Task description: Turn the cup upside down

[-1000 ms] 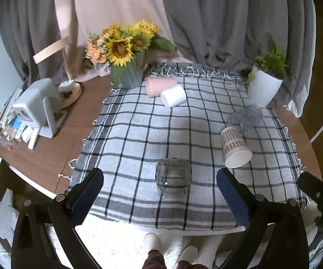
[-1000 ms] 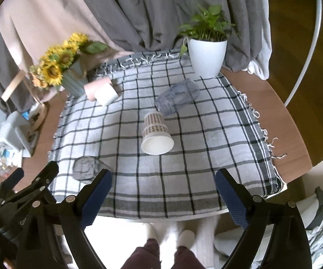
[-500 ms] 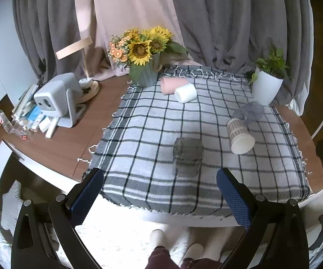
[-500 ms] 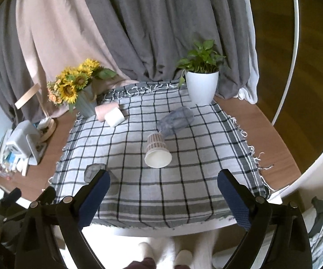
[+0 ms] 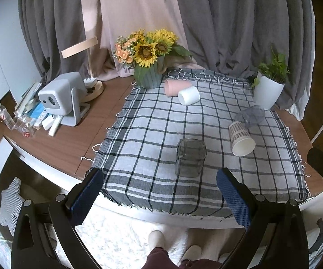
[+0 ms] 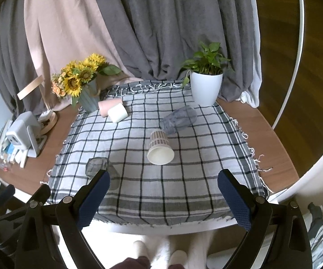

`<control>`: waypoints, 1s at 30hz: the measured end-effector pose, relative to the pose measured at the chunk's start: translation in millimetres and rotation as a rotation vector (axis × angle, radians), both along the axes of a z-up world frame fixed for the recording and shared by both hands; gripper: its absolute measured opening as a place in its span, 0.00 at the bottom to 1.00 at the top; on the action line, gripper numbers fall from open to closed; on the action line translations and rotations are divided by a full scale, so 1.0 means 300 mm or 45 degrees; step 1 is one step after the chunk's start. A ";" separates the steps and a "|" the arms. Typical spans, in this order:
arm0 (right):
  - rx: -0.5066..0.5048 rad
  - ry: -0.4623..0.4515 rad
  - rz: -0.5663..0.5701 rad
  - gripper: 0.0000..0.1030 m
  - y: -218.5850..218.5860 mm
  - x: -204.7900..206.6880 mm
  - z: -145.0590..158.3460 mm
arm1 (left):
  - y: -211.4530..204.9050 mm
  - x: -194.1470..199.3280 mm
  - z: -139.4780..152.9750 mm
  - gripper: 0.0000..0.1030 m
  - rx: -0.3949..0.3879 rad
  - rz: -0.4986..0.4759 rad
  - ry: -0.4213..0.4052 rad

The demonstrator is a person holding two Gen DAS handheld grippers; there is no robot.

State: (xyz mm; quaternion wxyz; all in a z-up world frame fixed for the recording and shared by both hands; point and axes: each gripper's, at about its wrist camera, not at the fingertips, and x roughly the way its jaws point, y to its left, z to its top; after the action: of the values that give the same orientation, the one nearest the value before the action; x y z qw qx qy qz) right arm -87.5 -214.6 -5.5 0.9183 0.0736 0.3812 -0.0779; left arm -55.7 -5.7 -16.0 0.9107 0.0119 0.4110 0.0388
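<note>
A smoky grey glass cup stands upside down on the checked cloth near its front edge; it also shows in the right wrist view. A patterned paper cup lies on its side. A clear bluish cup lies on its side behind it. A pink cup and a white cup lie at the back. My left gripper is open and empty, off the table's front edge. My right gripper is open and empty, also off the front edge.
A sunflower vase stands at the back left of the cloth. A white plant pot stands at the back right. A small projector, a lamp base and clutter sit on the wooden table to the left.
Both grippers have pulled back and up from the table, so the cups look smaller and farther away. The cups have not moved.
</note>
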 end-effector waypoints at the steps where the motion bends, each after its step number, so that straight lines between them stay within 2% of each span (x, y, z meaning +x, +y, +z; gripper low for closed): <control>1: 0.002 0.004 0.000 0.94 0.000 0.001 -0.001 | -0.001 0.000 0.000 1.00 0.000 0.000 0.001; 30: -0.002 0.029 0.003 0.94 -0.006 0.019 -0.015 | -0.006 0.017 -0.003 1.00 0.007 -0.006 -0.001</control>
State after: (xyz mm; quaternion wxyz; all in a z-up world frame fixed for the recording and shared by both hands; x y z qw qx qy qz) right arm -81.8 -216.5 -10.1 0.9141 0.0715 0.3915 -0.0781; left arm -50.6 -7.4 -16.9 0.9110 0.0153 0.4104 0.0378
